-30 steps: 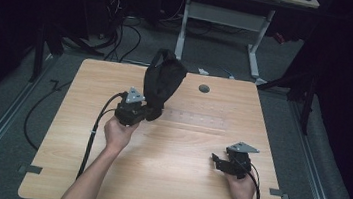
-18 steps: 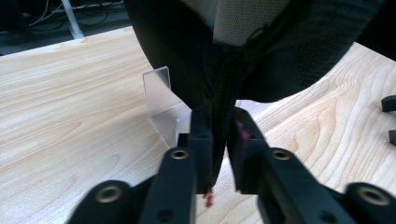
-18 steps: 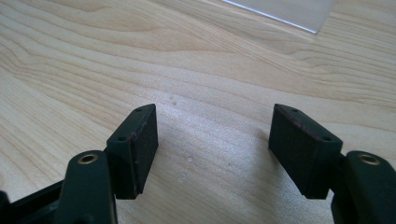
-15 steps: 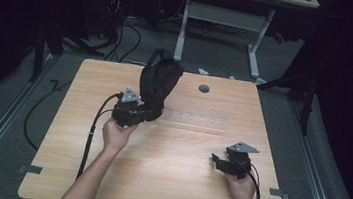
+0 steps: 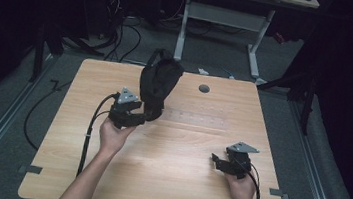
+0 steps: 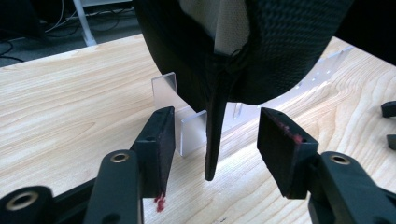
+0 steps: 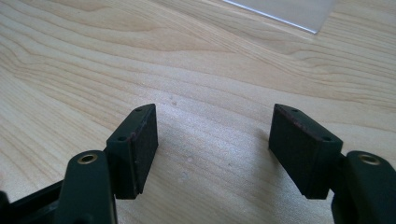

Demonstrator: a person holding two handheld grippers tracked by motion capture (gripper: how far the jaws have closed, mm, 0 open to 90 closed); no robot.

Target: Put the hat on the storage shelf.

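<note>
Your left gripper (image 6: 214, 149) sat at the left-centre of the wooden table (image 5: 177, 160) with its jaws spread wide, a thin dark flap of the black bag (image 5: 159, 82) hanging in the gap between them and touching neither pad. The bag itself stood upright just beyond that gripper, looming over a clear acrylic plate (image 6: 187, 119) that lay on the table beneath and behind it. The risk, as I judge it, was plain: with nothing clamped, the bag was propped by its own shape alone, and a nudge from either jaw could have tipped it onto the table or dragged it across the plate; had you closed on that narrow flap only, the fabric might have slipped out under the bag's weight. Farther right, your right gripper (image 7: 212, 149) rested low near the table's right edge, well apart from the bag, its jaws equally wide and holding nothing, with bare wood between them.
</note>
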